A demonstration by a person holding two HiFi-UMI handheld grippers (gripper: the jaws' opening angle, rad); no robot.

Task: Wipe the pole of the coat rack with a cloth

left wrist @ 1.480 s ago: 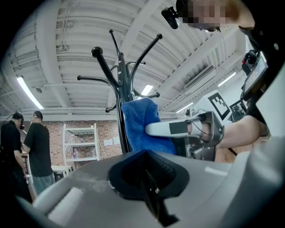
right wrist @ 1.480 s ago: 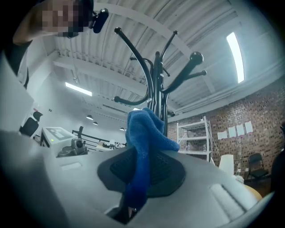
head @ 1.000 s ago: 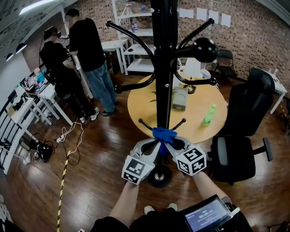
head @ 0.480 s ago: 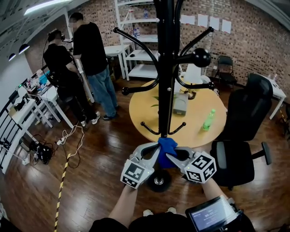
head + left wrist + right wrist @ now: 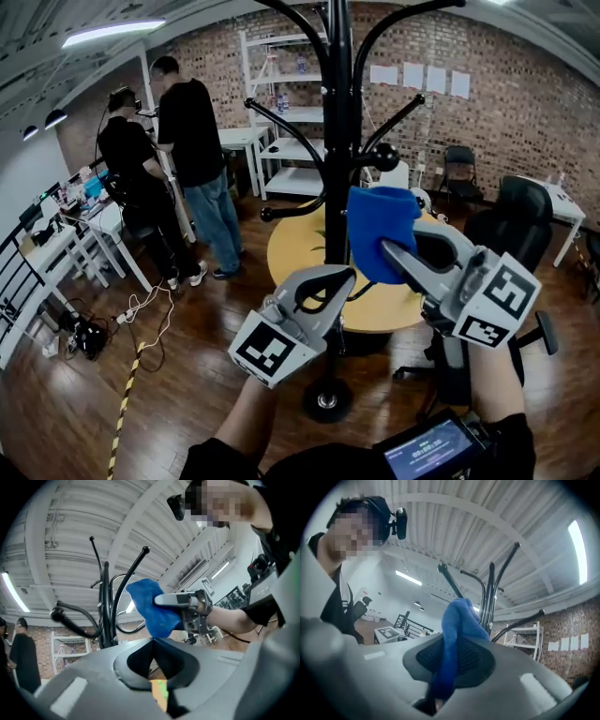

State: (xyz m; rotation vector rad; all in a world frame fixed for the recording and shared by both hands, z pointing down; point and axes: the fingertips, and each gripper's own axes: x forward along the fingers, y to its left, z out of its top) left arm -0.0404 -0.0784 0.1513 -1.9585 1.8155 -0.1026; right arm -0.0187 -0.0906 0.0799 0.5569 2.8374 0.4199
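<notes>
The black coat rack pole (image 5: 337,141) rises up the middle of the head view from its round base (image 5: 326,401). My right gripper (image 5: 389,248) is shut on a bunched blue cloth (image 5: 378,230), held up just right of the pole at hook height. In the right gripper view the cloth (image 5: 457,630) hangs pinched between the jaws, with the pole (image 5: 490,602) behind it. My left gripper (image 5: 347,275) is lower and to the left, its jaws together on nothing. From the left gripper view, the cloth (image 5: 152,606) and pole (image 5: 107,616) show above it.
A round wooden table (image 5: 291,246) stands right behind the rack, with a black office chair (image 5: 511,220) to its right. Two people (image 5: 192,159) stand at desks on the left. Cables (image 5: 141,281) and striped tape (image 5: 122,412) lie on the floor. White shelves (image 5: 281,122) line the back wall.
Both grippers have risen from the low part of the pole. The right one carried the cloth up and off to the pole's right. The left one is no longer at the cloth.
</notes>
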